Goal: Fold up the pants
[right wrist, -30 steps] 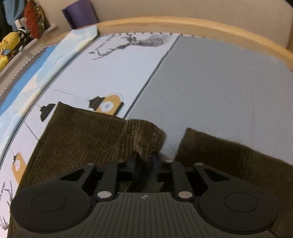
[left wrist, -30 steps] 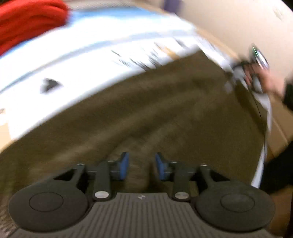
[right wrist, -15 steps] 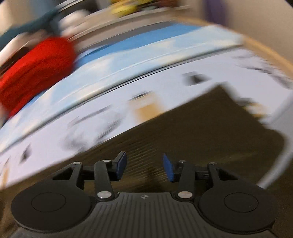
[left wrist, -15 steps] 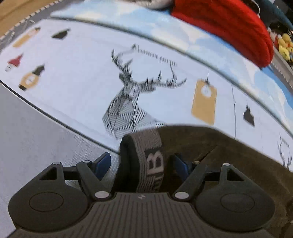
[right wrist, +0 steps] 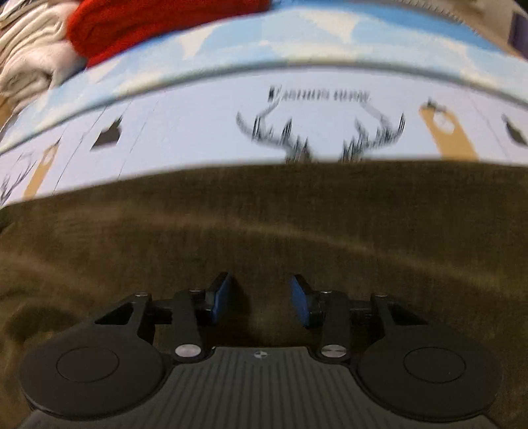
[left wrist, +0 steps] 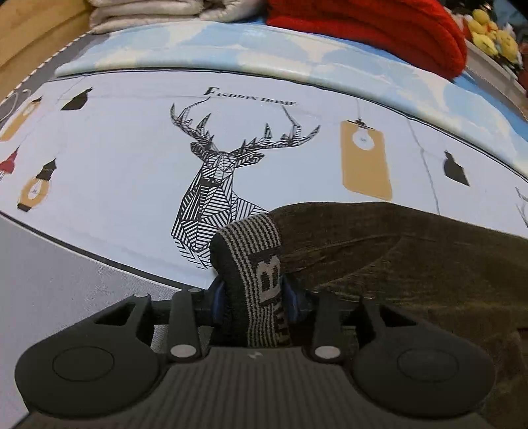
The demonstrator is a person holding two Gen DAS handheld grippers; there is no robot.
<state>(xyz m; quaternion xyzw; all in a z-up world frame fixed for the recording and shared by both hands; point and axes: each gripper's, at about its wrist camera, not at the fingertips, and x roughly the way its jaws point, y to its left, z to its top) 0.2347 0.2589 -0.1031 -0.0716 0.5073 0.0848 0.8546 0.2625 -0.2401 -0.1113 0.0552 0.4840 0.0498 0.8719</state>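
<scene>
Dark olive corduroy pants [left wrist: 412, 264] lie on a bed sheet printed with a deer. Their striped black and grey waistband [left wrist: 260, 264] stands up between my left gripper's fingers. My left gripper [left wrist: 255, 293] is shut on that waistband at the pants' left corner. In the right wrist view the pants [right wrist: 264, 231] spread flat across the lower half, blurred by motion. My right gripper [right wrist: 260, 300] is open and empty just above the cloth.
A red knitted blanket [left wrist: 379, 29] and pale folded bedding [left wrist: 148, 13] lie at the far side of the bed. Yellow plush toys [left wrist: 491, 36] sit at the far right. A grey sheet panel [left wrist: 49, 264] lies at the left.
My left gripper swung to the waistband and closed on it. My right gripper let go of the pant leg hem, opened, and swept across over the cloth.
</scene>
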